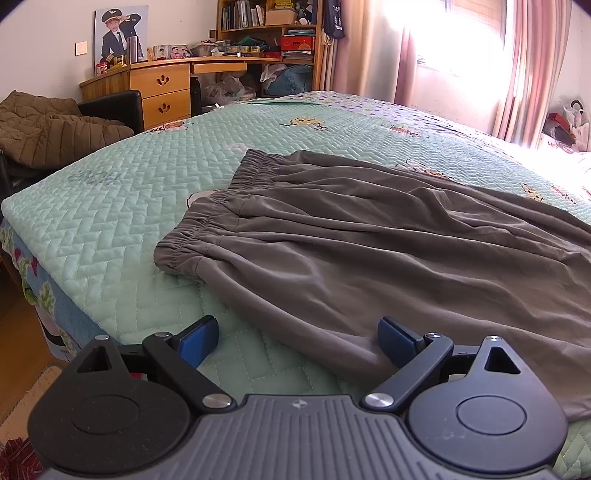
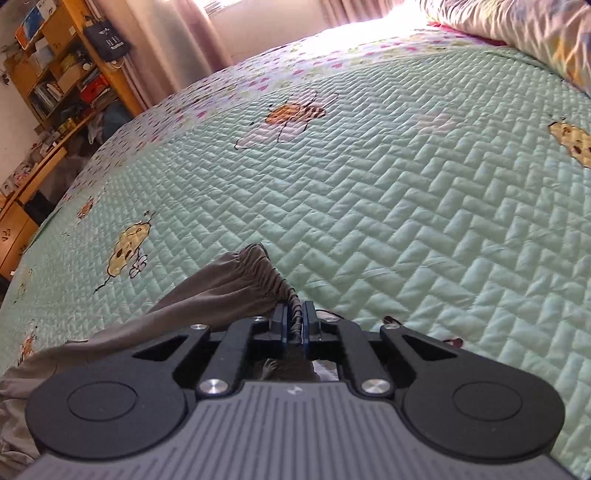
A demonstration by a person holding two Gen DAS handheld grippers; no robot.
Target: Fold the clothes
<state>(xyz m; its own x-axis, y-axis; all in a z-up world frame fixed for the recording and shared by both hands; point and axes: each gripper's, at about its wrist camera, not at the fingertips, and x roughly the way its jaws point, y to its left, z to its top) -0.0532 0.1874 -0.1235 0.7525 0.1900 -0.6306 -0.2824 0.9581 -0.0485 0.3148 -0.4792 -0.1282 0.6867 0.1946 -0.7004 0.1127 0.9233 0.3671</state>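
Observation:
Grey trousers (image 1: 369, 240) lie spread on the green quilted bed cover (image 1: 129, 192), with the elastic waistband (image 1: 229, 192) toward the left in the left wrist view. My left gripper (image 1: 297, 338) stands open just above the near edge of the grey cloth, and nothing is between its blue pads (image 1: 197, 341). In the right wrist view my right gripper (image 2: 294, 321) is shut on a gathered elastic hem of the grey trousers (image 2: 221, 284), which bunch up and trail off to the lower left over the bed cover (image 2: 406, 203).
A brown padded jacket (image 1: 44, 125) lies over a black chair at the bed's left. A wooden desk (image 1: 162, 85) and bookshelf (image 1: 266, 29) stand behind the bed. Pink curtains (image 1: 524, 66) hang at the bright window. A patterned duvet (image 2: 524, 33) lies at the bed's far right.

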